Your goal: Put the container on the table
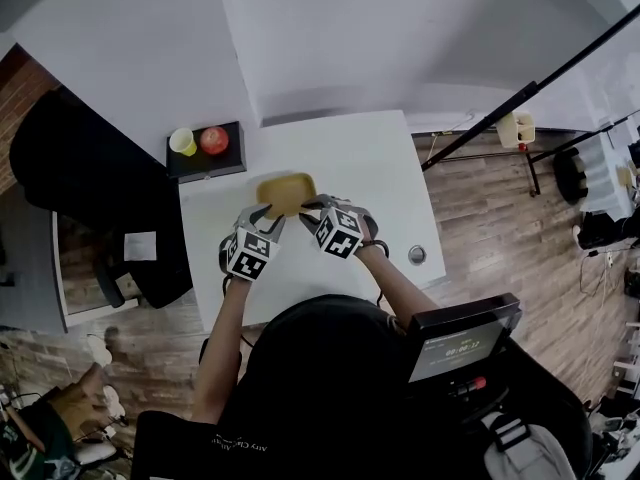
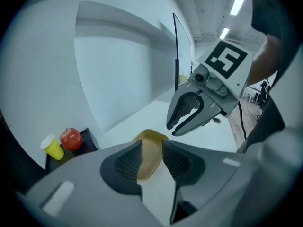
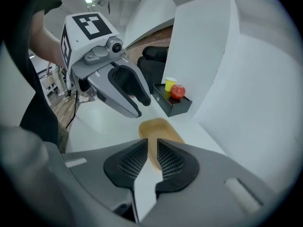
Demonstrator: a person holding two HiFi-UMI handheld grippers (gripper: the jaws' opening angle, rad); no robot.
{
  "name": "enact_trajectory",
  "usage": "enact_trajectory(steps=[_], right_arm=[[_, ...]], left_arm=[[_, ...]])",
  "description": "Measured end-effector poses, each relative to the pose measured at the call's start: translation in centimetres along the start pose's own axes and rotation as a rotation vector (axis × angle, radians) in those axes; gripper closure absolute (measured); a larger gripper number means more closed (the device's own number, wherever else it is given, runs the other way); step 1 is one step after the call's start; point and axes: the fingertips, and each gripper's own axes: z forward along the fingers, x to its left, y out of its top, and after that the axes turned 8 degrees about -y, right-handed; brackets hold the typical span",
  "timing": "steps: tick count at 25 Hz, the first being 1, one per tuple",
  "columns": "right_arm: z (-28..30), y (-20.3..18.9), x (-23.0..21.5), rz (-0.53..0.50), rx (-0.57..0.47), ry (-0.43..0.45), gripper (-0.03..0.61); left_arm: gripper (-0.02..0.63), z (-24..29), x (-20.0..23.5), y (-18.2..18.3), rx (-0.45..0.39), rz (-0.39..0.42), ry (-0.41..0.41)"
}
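Tan container point(image 1: 287, 190) is lying flat on the white table point(image 1: 350, 158). We are holding the left gripper point(image 2: 152, 156) wide and the right gripper point(image 3: 153, 159) narrow, both empty and hovering just beside its rim, where a snagging jaw tip could tip it.

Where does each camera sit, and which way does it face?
Head view: on the person's head, facing steeply down at table and container; forearms, left gripper, right gripper show.
Left gripper view: on left gripper, along its jaws toward the container; right gripper shows.
Right gripper view: on right gripper, likewise; left gripper shows.
All share container, apple, cup.
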Motion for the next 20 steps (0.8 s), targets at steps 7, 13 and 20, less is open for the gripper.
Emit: enact_trajectory(steps=[7, 13, 20], right_arm=[[-1.4, 3.2, -2.1, 0.058, -0.091, -0.031, 0.505], [-2.3, 4.7, -3.1, 0.061, -0.137, -0.049, 0.508], [-3.2, 4.0, -4.4, 0.111, -0.162, -0.068, 0.509]], left_arm=[[0.479, -2.1, 1.6, 3.9, -0.093, 0.014, 0.041], [0.483, -3.9, 2.6, 6.1, -0.183, 0.026, 0.095], [0.489, -5.0, 3.6, 6.7, -0.246, -0.002, 0.155]])
